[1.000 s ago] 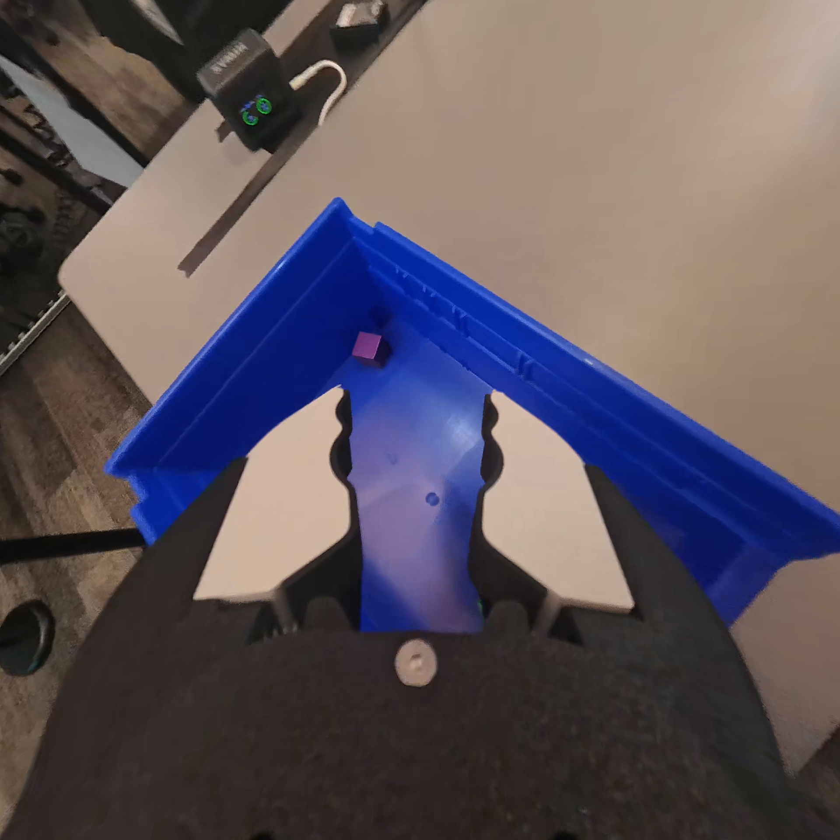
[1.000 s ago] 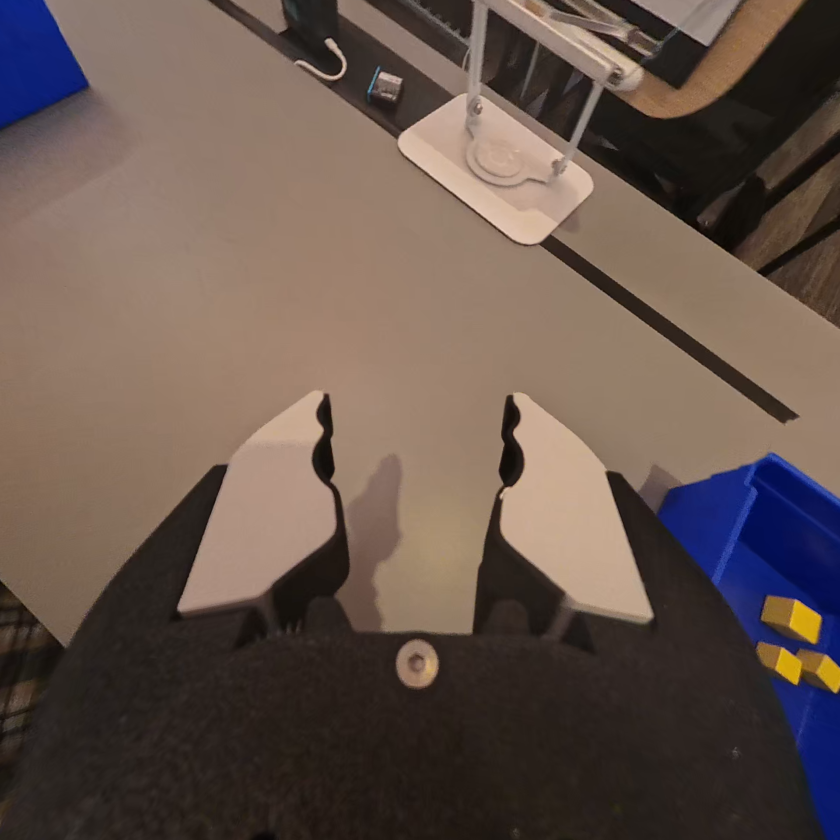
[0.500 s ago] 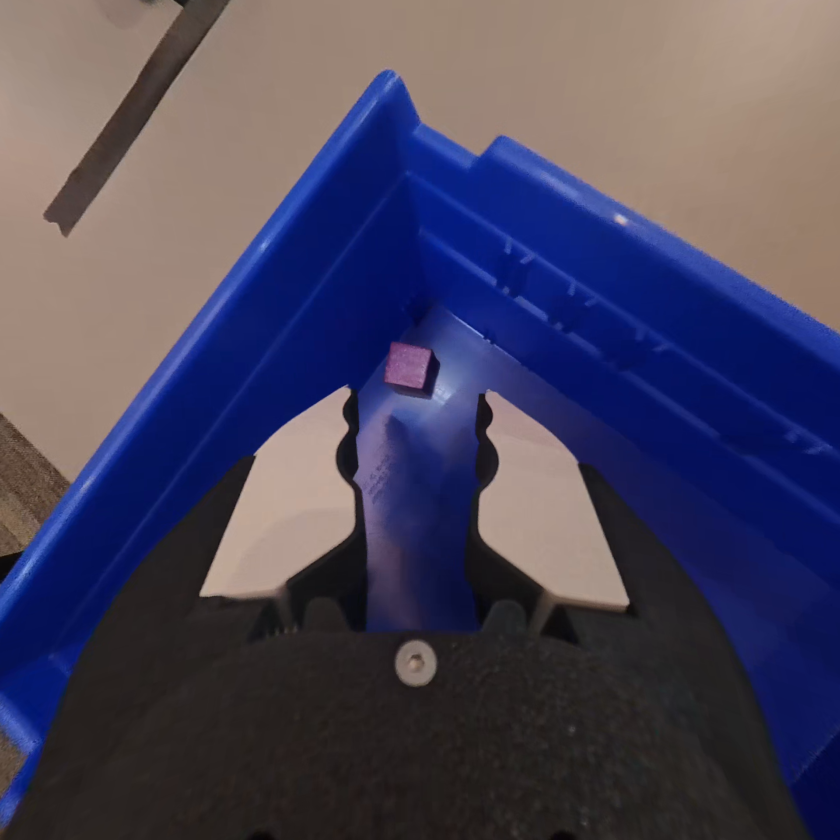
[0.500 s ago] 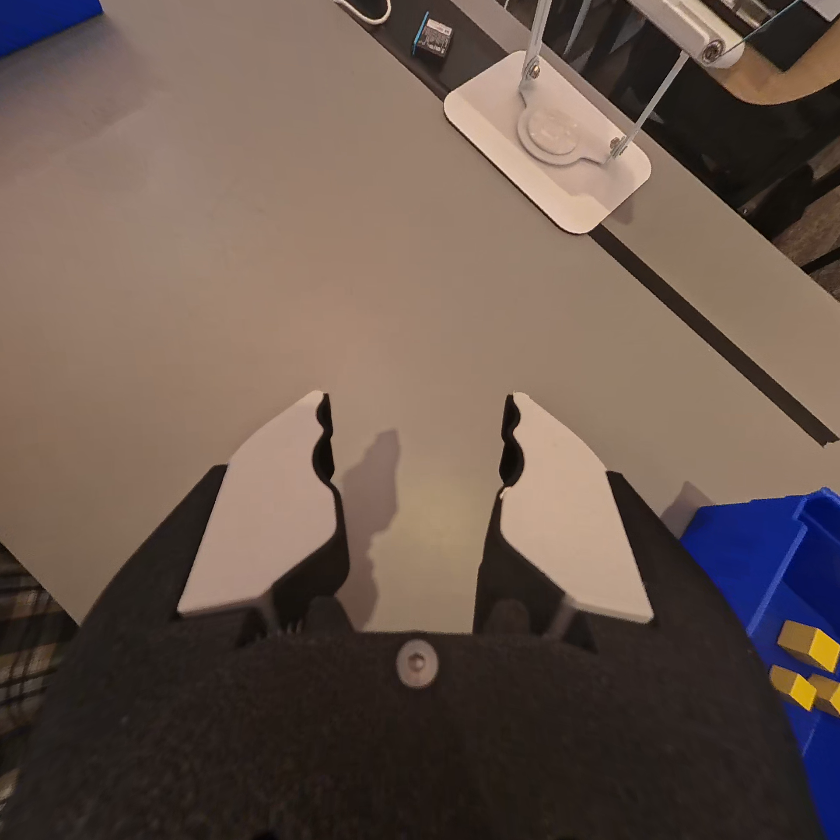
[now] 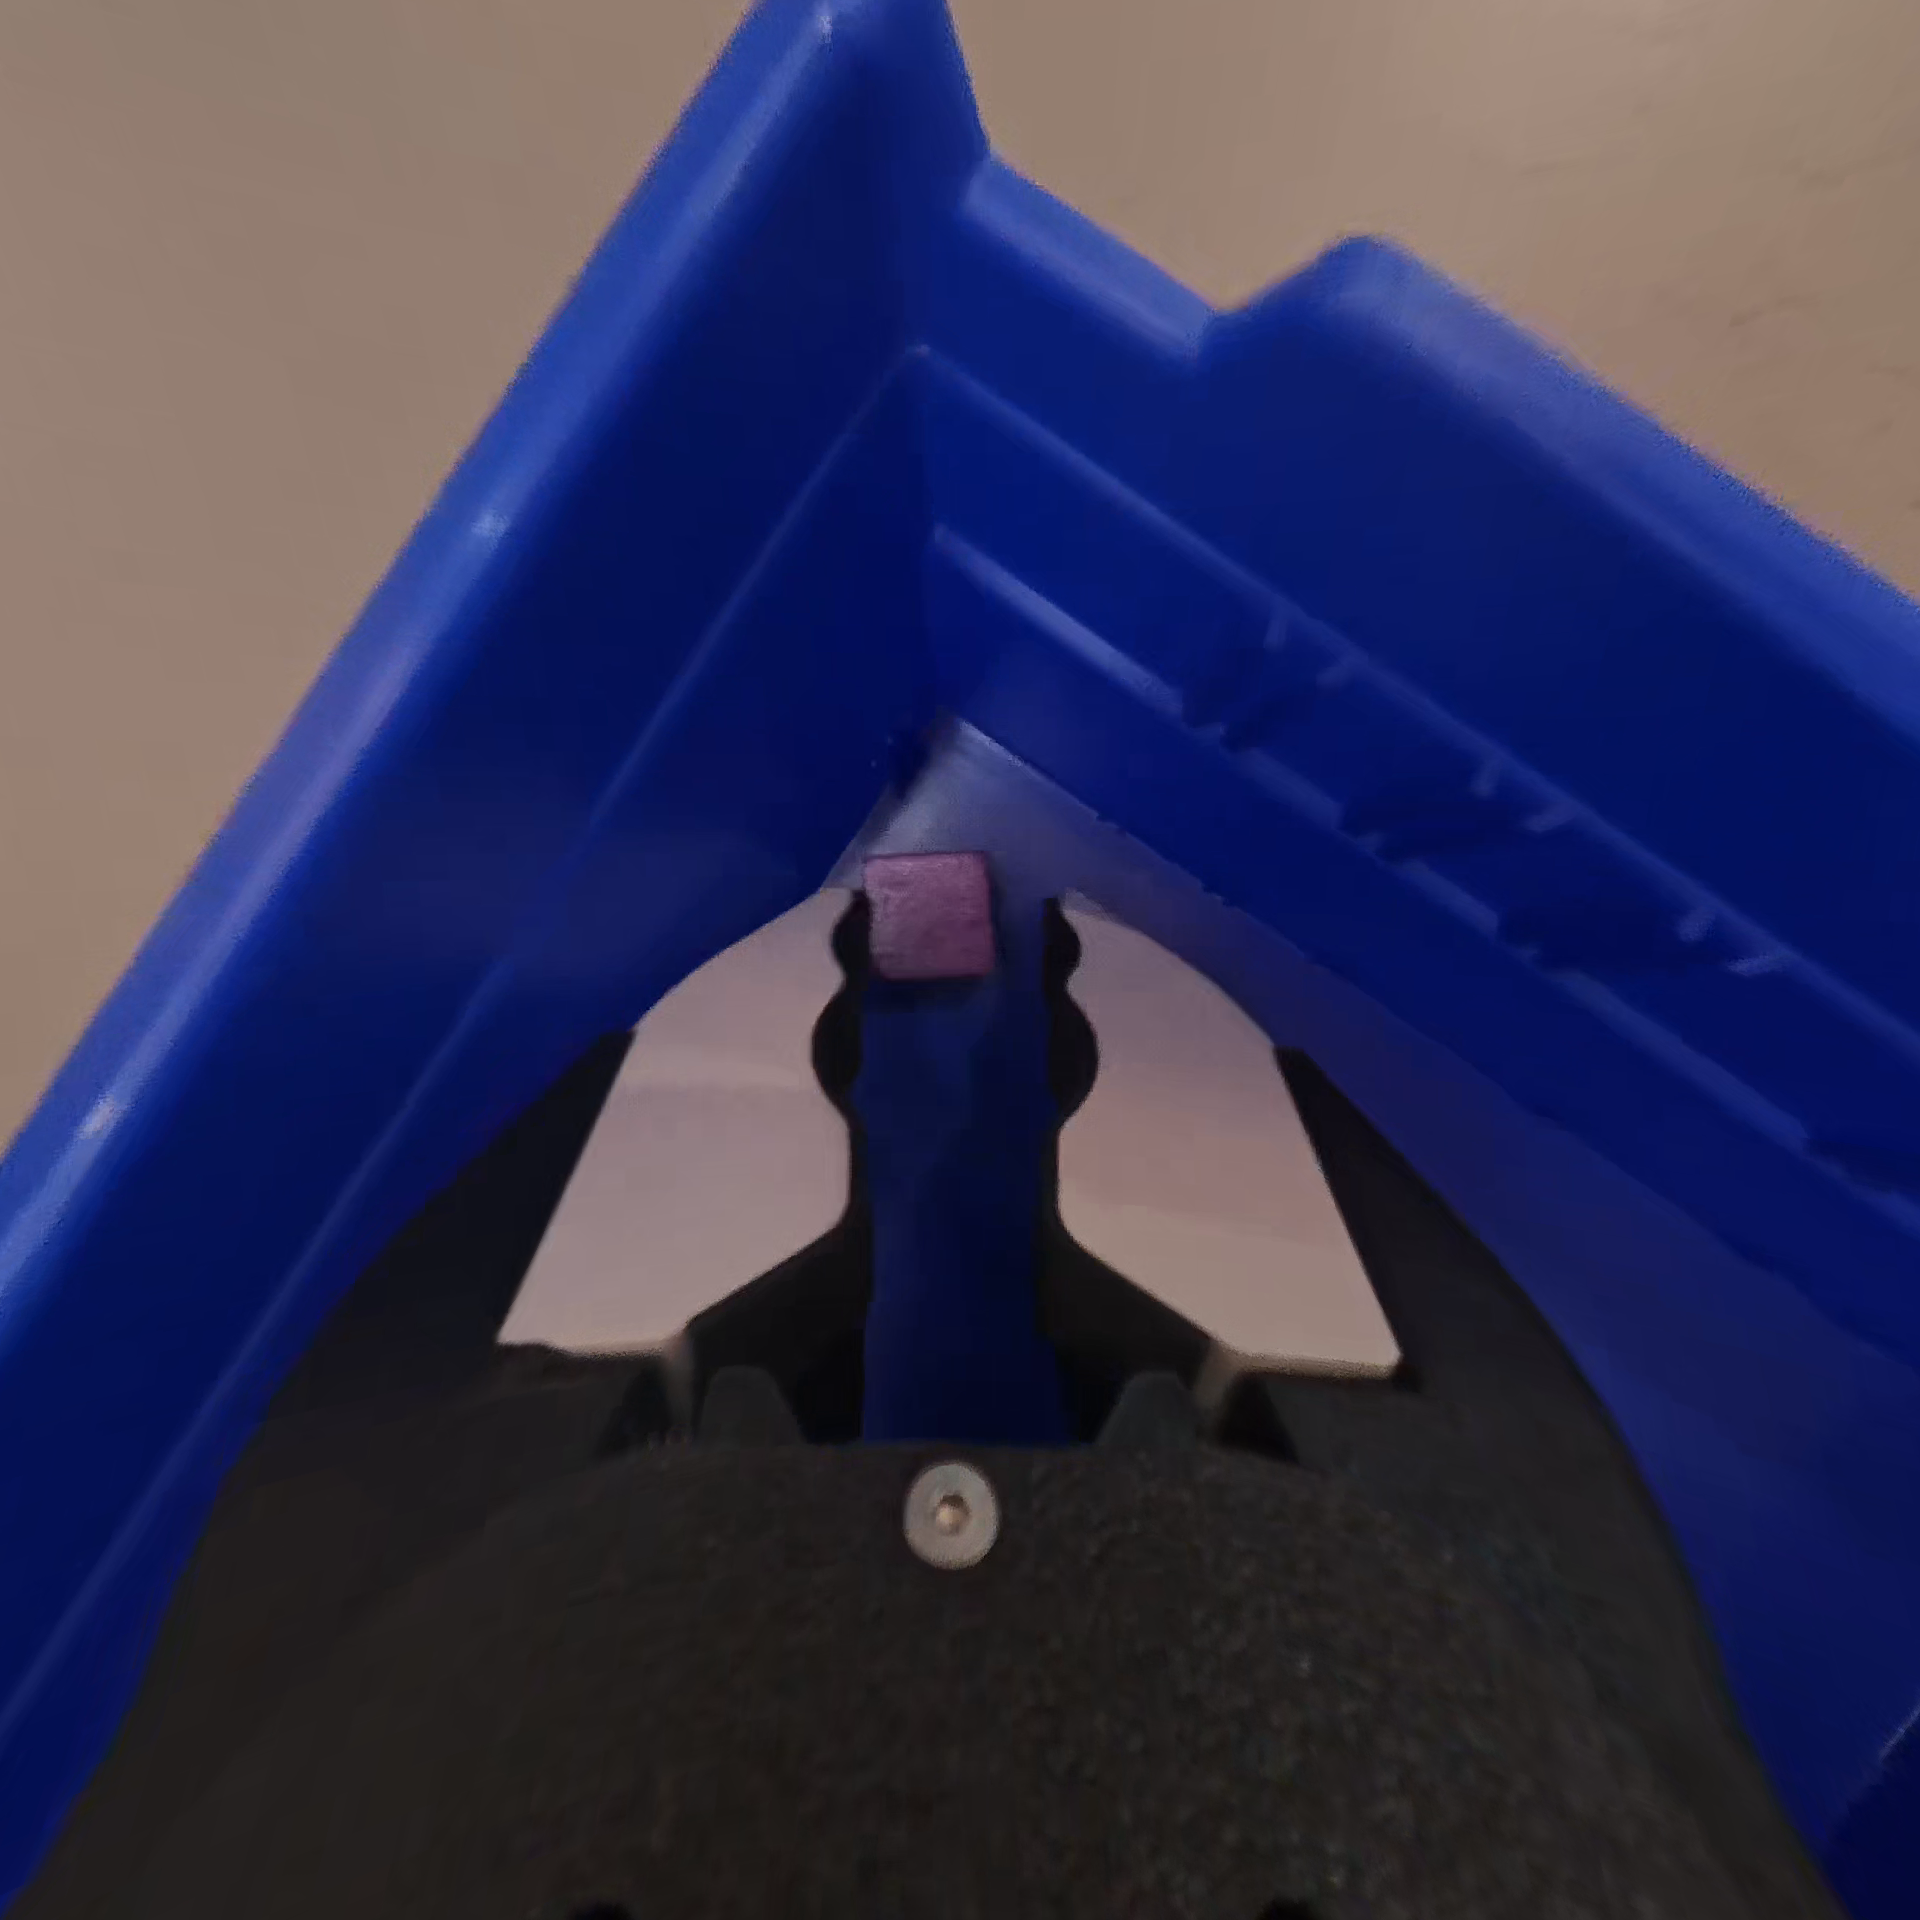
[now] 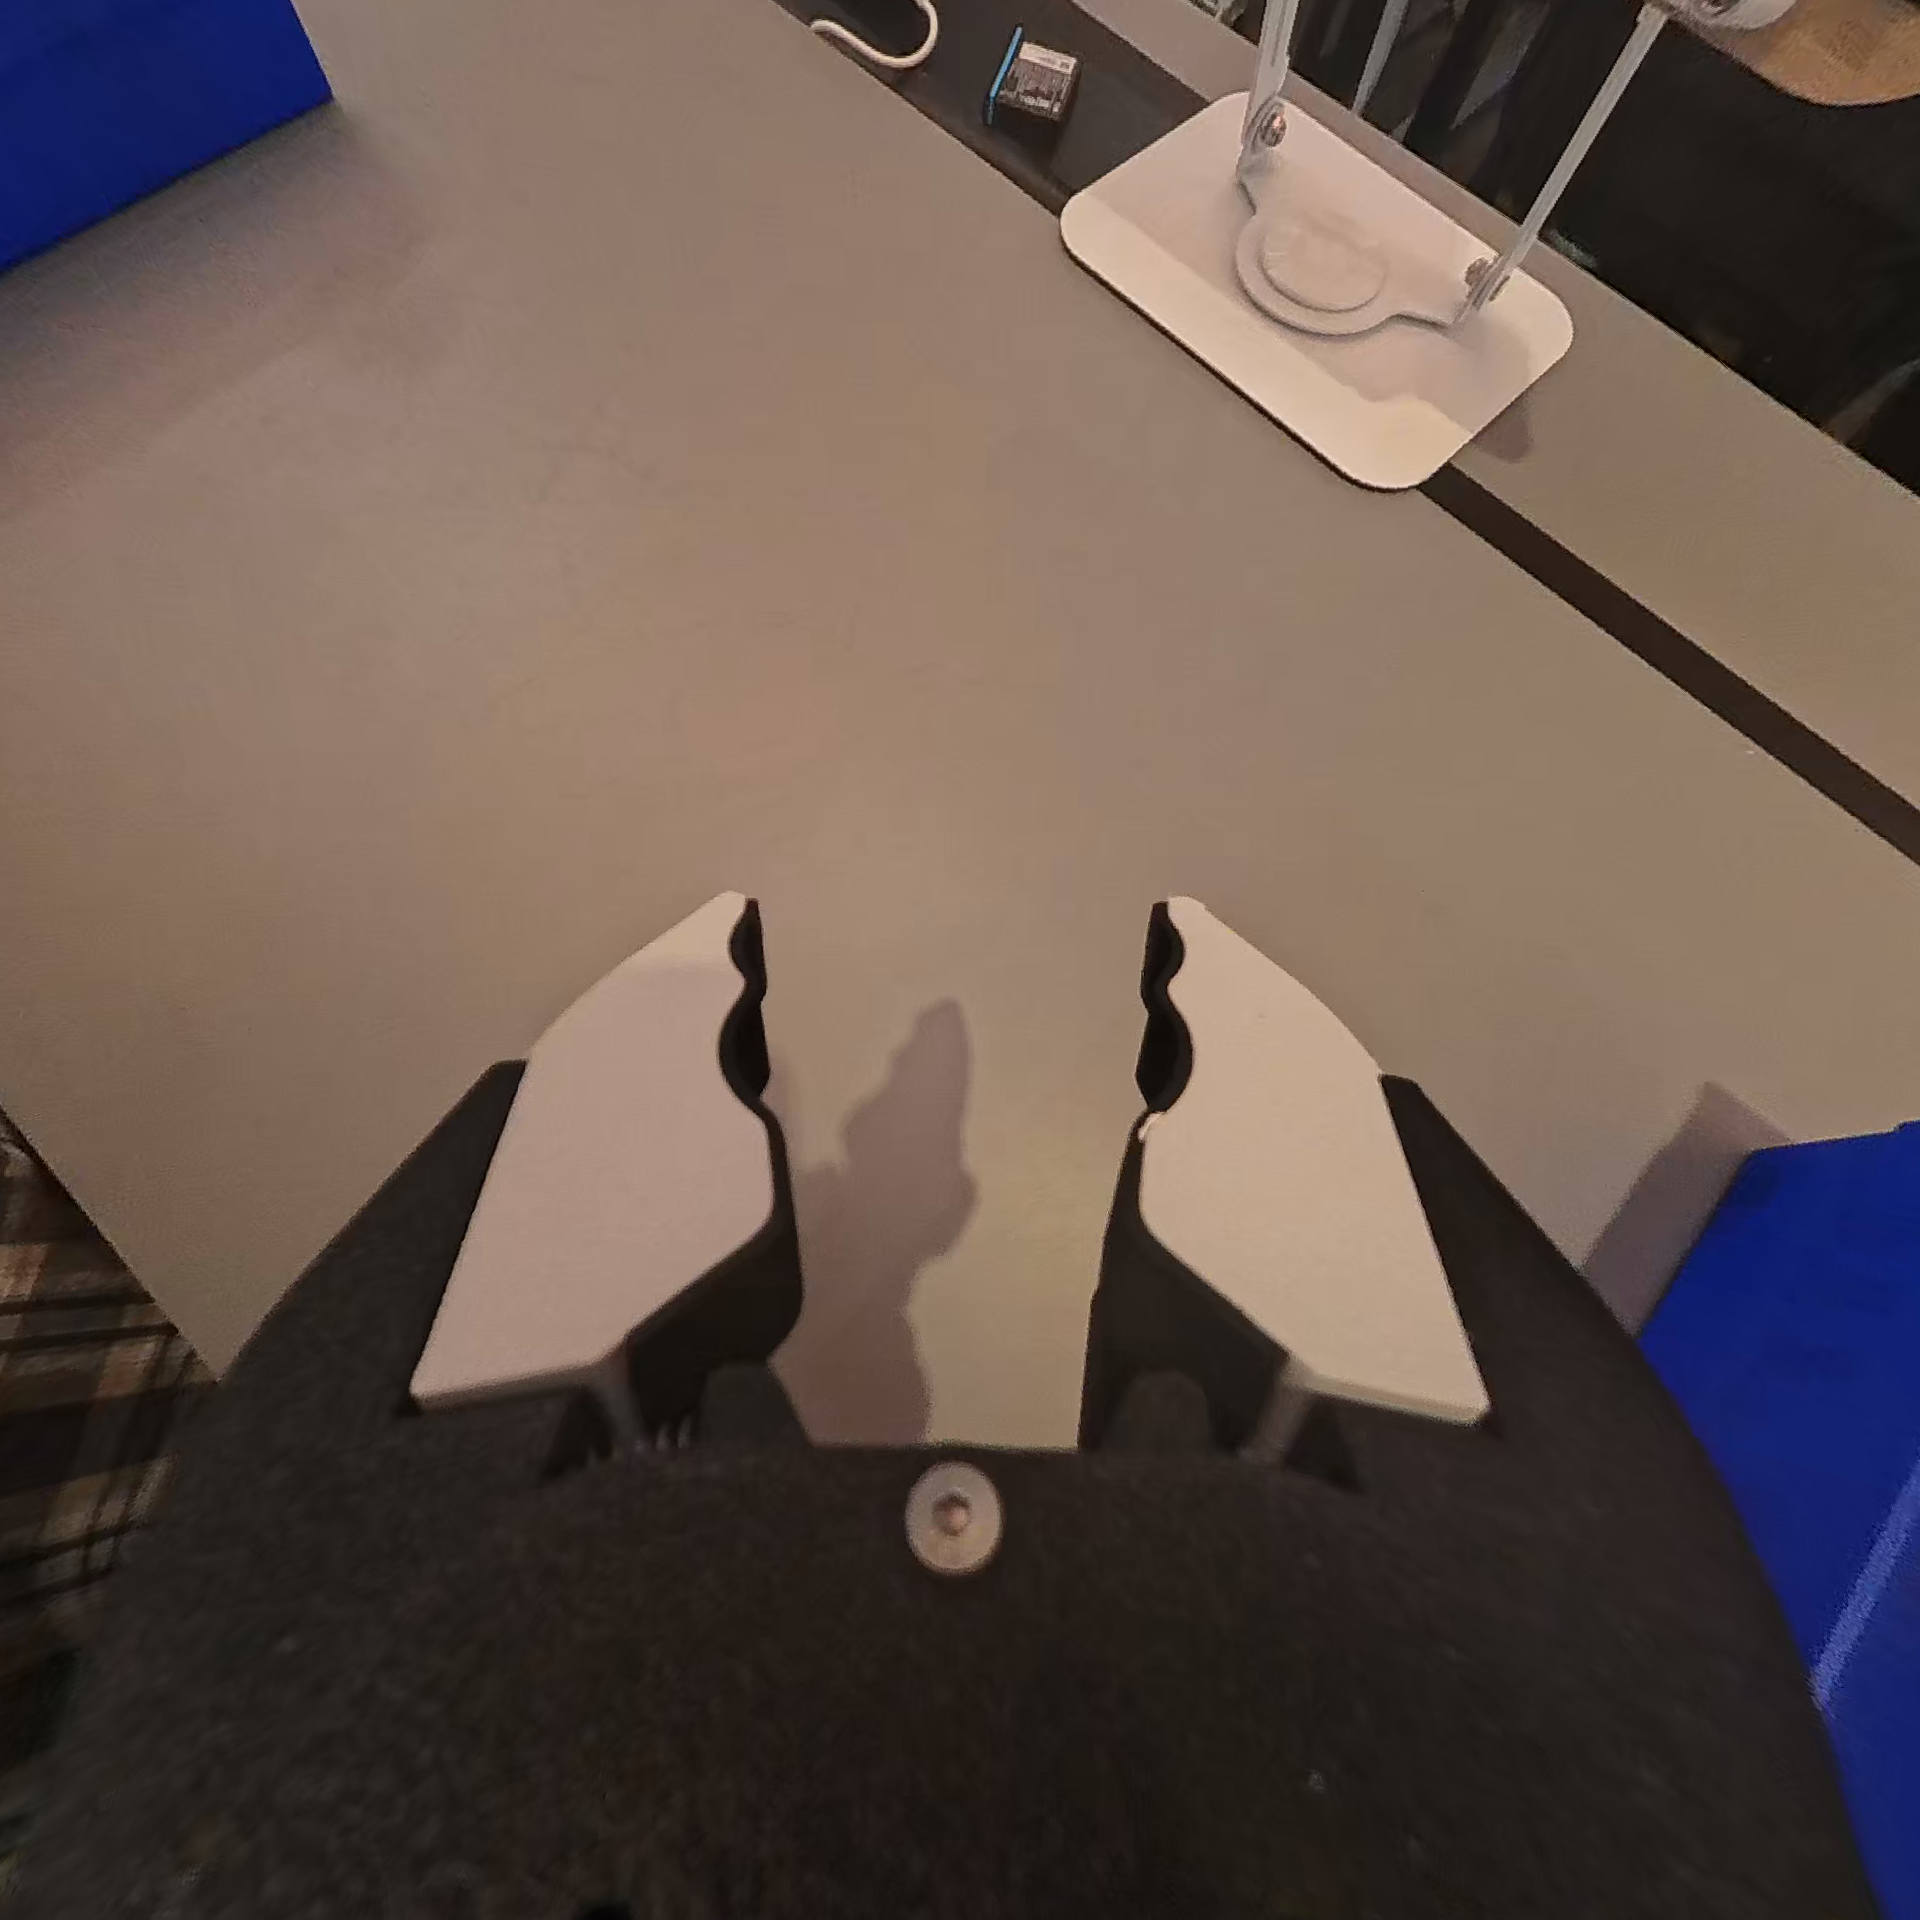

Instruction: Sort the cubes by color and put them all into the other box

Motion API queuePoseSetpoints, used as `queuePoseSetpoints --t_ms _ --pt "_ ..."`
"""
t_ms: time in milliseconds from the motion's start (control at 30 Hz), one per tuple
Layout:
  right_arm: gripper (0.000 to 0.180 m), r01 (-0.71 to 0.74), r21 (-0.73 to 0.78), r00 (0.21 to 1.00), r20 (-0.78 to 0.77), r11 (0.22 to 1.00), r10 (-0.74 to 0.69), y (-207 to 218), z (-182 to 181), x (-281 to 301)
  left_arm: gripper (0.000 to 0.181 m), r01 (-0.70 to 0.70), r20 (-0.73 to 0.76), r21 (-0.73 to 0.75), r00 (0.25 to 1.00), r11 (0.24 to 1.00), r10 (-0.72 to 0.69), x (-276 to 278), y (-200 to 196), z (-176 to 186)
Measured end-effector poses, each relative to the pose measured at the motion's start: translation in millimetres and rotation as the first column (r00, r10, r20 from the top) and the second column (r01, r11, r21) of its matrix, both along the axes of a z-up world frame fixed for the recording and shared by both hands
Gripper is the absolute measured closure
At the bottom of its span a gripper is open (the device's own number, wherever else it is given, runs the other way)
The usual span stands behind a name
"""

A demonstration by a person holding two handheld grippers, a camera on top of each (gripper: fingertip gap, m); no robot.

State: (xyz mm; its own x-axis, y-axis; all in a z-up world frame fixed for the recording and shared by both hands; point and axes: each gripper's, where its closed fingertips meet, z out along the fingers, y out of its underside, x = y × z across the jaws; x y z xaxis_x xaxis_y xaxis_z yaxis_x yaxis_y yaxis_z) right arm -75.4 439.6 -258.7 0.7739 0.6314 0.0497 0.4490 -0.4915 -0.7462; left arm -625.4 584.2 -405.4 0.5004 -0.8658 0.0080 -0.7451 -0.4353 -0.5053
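A small purple cube lies on the floor of a blue box, tucked into its far corner. My left gripper is low inside that box and open, with the cube between its fingertips. The cube sits close to the left fingertip, with a gap to the right one. My right gripper is open and empty, hovering over the bare grey table. A second blue box shows at the right edge of the right wrist view, and its inside is hidden. The first box's corner shows at top left.
A white lamp base with metal struts stands at the table's far right, beside a dark seam. A small dark device and a white cable lie at the far edge. The table's near-left edge borders a plaid floor.
My left gripper has dropped deep into the blue box's corner, so the purple cube now sits between its fingertips. My right gripper drifted, and the yellow cubes in the right box left its view.
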Motion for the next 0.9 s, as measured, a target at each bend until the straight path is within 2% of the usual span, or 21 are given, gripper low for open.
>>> queuePoseSetpoints --t_ms 33,167,233,300,400,500,600,667,733,800,833,900 --pt "0.111 -0.003 0.001 1.0 -0.007 1.0 0.003 -1 0 -1 0.158 -0.005 0.019 -0.022 1.0 1.0 0.005 3 -1 0" --pt "0.114 -0.026 0.021 0.998 -0.058 0.999 0.027 -6 1 -6 0.158 -0.05 0.006 -0.016 0.999 0.999 0.051 -3 -4 4" --pt "0.116 -0.04 0.032 0.994 -0.105 0.999 0.044 -8 3 -10 0.158 -0.089 0.037 0.023 0.995 0.996 0.088 -8 -8 21" --pt "0.116 -0.053 0.039 0.984 -0.167 0.998 0.059 -9 4 -15 0.158 -0.14 0.071 0.108 0.989 0.984 0.133 -15 -12 52" --pt "0.115 -0.081 0.044 0.951 -0.297 0.996 0.091 -5 7 -28 0.158 -0.193 0.157 0.294 0.976 0.936 0.152 -16 -24 120" --pt "0.112 -0.124 0.048 0.87 -0.474 0.991 0.131 2 15 -48 0.159 -0.186 0.275 0.48 0.96 0.857 0.054 20 -51 199" --pt "0.107 -0.248 0.008 0.704 -0.685 0.969 0.186 0 26 -83 0.159 -0.117 0.358 0.602 0.924 0.79 -0.137 93 -91 254" --pt "0.105 -0.377 -0.011 0.524 -0.827 0.926 0.204 -7 41 -109 0.159 -0.055 0.412 0.646 0.865 0.761 -0.287 152 -119 273" --pt "0.106 -0.506 -0.014 0.293 -0.943 0.862 0.156 -13 60 -129 0.159 -0.004 0.471 0.677 0.771 0.736 -0.429 209 -143 278" --pt "0.108 -0.613 -0.008 0.078 -0.996 0.79 0.05 -16 77 -141 0.159 0.038 0.522 0.699 0.657 0.715 -0.544 258 -161 275" --pt "0.109 -0.648 -0.006 0.001 -1.0 0.762 -0.008 -15 83 -145 0.159 0.057 0.542 0.706 0.597 0.706 -0.591 279 -167 270" --pt "0.111 -0.693 -0.013 -0.07 -0.994 0.721 -0.085 -14 85 -154 0.159 0.077 0.584 0.715 0.482 0.695 -0.654 311 -174 262"
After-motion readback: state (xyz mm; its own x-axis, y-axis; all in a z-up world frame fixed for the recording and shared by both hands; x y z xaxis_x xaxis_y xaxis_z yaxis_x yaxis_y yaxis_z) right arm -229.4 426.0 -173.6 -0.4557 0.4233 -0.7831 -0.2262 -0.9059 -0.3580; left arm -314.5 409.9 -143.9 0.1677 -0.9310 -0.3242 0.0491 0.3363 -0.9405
